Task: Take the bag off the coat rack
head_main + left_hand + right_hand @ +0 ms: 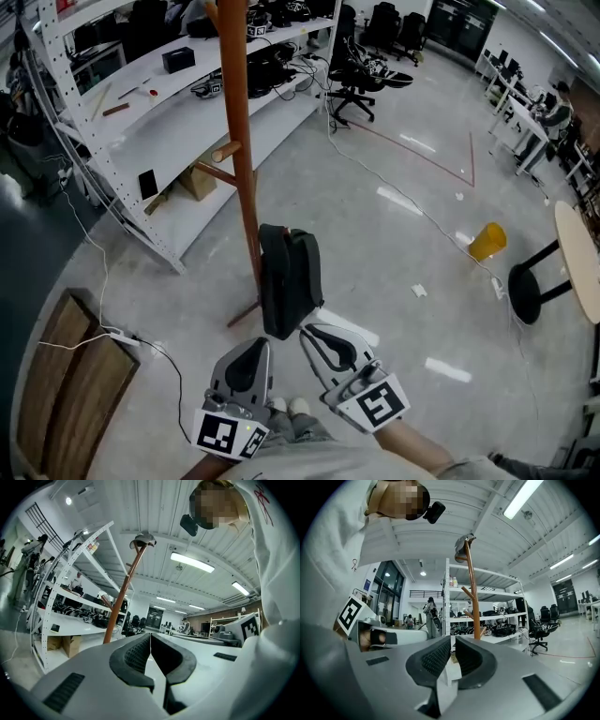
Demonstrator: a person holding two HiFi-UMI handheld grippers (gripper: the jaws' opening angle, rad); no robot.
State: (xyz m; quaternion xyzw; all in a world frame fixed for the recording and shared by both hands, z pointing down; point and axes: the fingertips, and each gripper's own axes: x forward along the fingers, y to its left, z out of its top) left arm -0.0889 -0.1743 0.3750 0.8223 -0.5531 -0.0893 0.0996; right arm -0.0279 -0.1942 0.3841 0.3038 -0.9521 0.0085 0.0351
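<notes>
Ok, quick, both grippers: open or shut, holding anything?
Left gripper: shut, nothing between the jaws.
Right gripper: shut, nothing between the jaws; the bag is not held.

Glossy grey floor (394, 281) w/ coat rack (240, 141), white shelving (187, 98), yellow bucket (487, 241), black stool (525, 292), wooden boards (70, 375) (bottom left).

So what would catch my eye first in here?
A tall wooden coat rack stands mid-picture in the head view, with a dark bag beside its lower end. Just below, the left gripper and right gripper point toward the bag, jaws together and empty. A yellow object sits on the floor at right.
</notes>
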